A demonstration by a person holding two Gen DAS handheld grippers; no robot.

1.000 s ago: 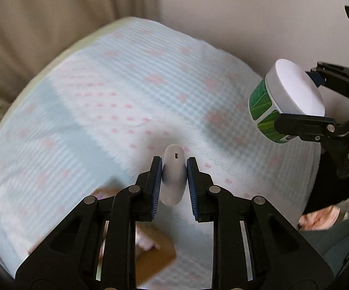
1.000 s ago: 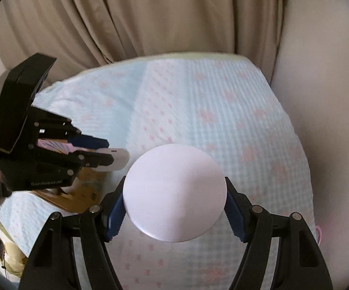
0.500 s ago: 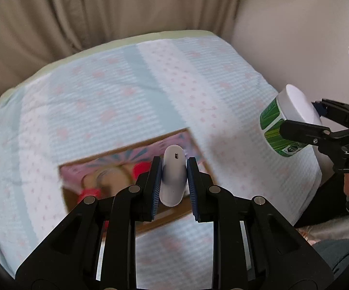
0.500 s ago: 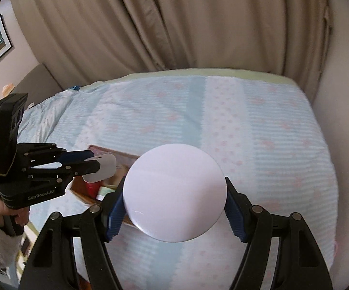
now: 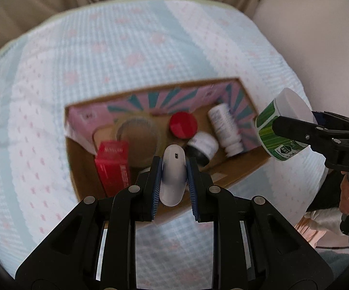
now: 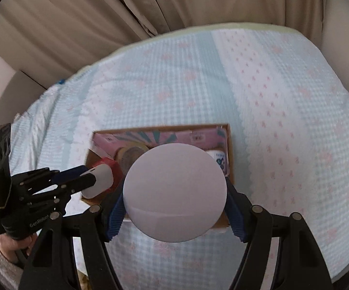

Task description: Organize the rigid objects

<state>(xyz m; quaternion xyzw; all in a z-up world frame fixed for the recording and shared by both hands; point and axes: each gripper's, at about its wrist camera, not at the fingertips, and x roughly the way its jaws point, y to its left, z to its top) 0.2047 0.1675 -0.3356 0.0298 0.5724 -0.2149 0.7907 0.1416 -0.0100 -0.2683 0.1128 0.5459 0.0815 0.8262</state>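
Left tool (image 5: pixel 173 167) clenches a white case (image 5: pixel 172 175) over the box (image 5: pixel 232 169); right tool (image 6: pixel 174 211) grips a green jar (image 5: pixel 279 134) at 3 o'clock. Inside: red carton (image 5: pixel 113 162), tape roll (image 5: pixel 138 136), red lid (image 5: pixel 183 125), bottle (image 5: pixel 225 125). The box has moved fully into view on the bed (image 5: pixel 78 60); curtains (image 6: pixel 102 12) behind.

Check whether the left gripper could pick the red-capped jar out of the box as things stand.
Probably not: the left gripper is shut on the white oval device, so nothing can take the red-capped jar, which lies uncovered in the cardboard box.
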